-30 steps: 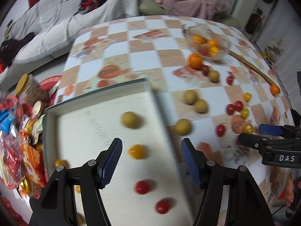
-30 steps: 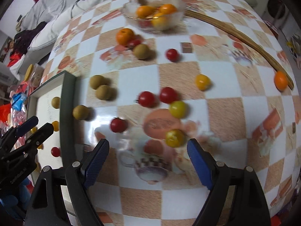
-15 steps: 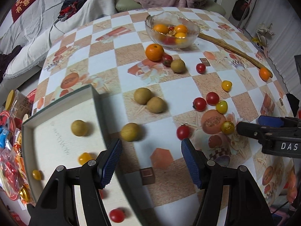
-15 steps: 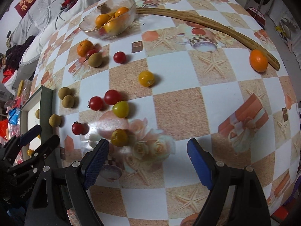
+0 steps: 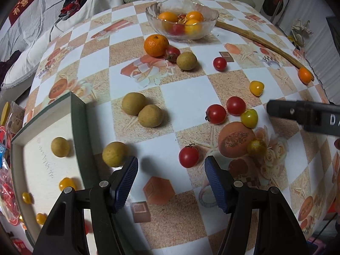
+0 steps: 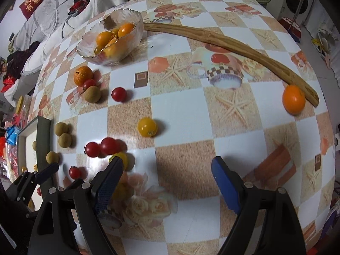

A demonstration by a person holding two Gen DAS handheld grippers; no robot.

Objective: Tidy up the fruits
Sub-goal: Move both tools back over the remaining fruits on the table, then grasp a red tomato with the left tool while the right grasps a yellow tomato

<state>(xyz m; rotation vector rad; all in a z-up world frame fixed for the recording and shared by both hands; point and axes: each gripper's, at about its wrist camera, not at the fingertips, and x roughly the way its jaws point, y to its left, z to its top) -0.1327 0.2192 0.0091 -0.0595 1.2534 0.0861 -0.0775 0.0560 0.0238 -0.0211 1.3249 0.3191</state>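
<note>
My left gripper (image 5: 171, 175) is open and empty above the tablecloth, just right of a green-rimmed tray (image 5: 79, 123). A red cherry tomato (image 5: 188, 156) lies just ahead between its fingers, a brown longan (image 5: 114, 154) by the left finger. The tray holds a longan (image 5: 60, 146) and small yellow tomatoes (image 5: 66, 183). My right gripper (image 6: 166, 177) is open and empty over bare cloth. Red tomatoes (image 6: 101, 147) and a yellow-green one (image 6: 122, 158) lie by its left finger. A yellow tomato (image 6: 147, 126) lies farther ahead.
A glass bowl (image 5: 182, 20) of oranges stands at the back. A tangerine (image 5: 156, 45), longans (image 5: 141, 109) and tomatoes lie scattered. A curved wooden stick (image 6: 231, 46) ends by an orange (image 6: 293, 99) near the table's right edge. Snack packets (image 5: 8, 170) lie left of the tray.
My left gripper has moved right, off the tray to the scattered fruit. My right gripper has swung right over bare cloth. Both stay open.
</note>
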